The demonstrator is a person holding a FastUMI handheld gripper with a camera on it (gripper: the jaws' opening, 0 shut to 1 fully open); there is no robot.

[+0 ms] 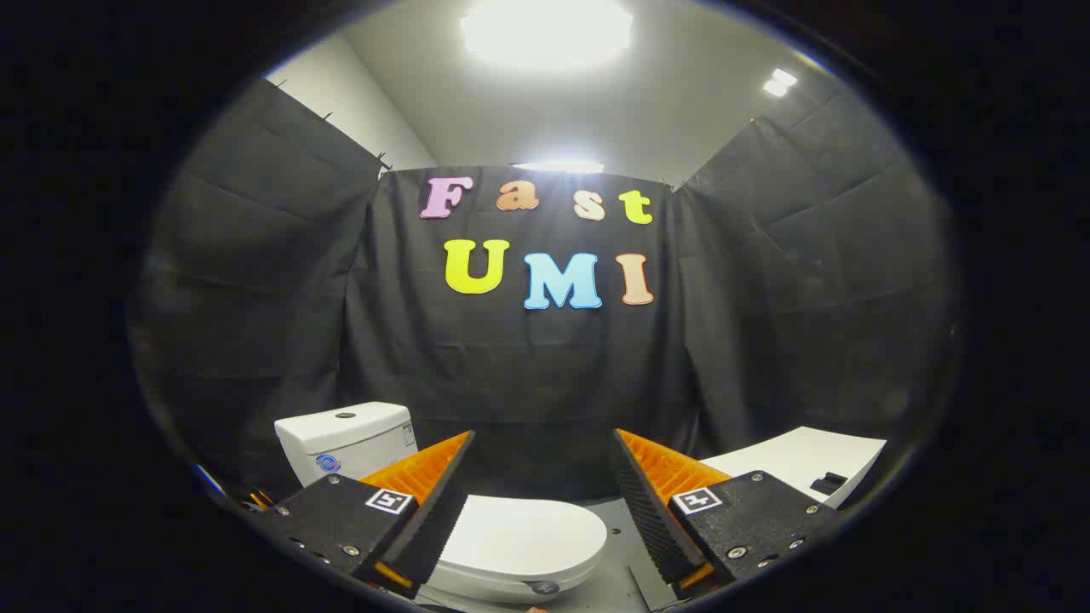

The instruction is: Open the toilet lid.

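The toilet lid [519,532] lies flat and closed on the bowl, just in front of the white tank [345,438], so this looks like the approach step, with opening not yet begun. The gripper [542,477] hangs above the lid with its fingers spread wide and nothing between them; the left finger [430,502] overlaps the lid's near side. To the right of the toilet sits a white counter [800,460]. Next, I judge, the fingers must drop to the lid's front rim and catch it.
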